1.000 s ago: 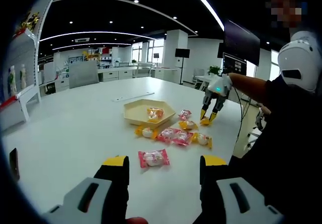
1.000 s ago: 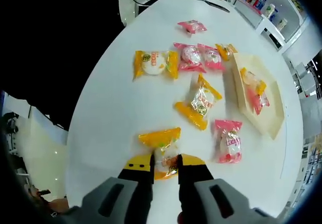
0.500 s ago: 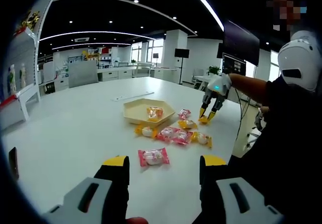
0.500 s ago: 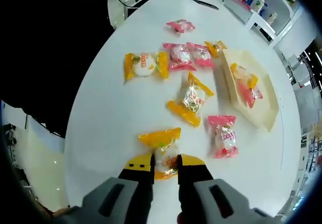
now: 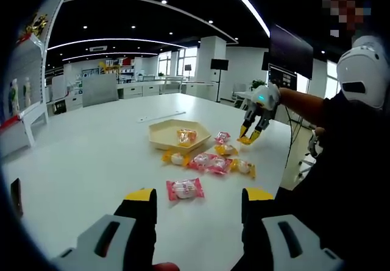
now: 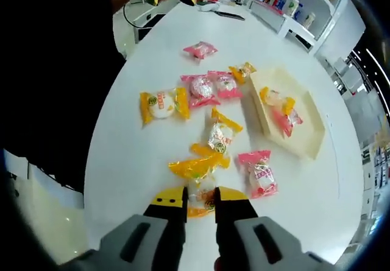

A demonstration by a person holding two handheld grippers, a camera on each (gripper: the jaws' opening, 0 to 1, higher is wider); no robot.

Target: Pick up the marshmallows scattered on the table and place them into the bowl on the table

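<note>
Gripping orange marshmallow packet point(image 6: 196, 184), right tool point(image 6: 200, 199) raised above table point(image 6: 134, 155).

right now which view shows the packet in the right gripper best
The right gripper view: the orange-wrapped marshmallow sits close up, pinched between the right gripper jaws above the table. In the left gripper view it is a small orange speck at that gripper's tips, far across the table.

Open-plan office, large round white tabletop point(image 5: 91, 149), dark ceiling point(image 5: 152, 9) with curved light strips and spotlights, white columns, bright windows point(image 5: 183, 61) behind, grey chair, white side shelf with bottles.
</note>
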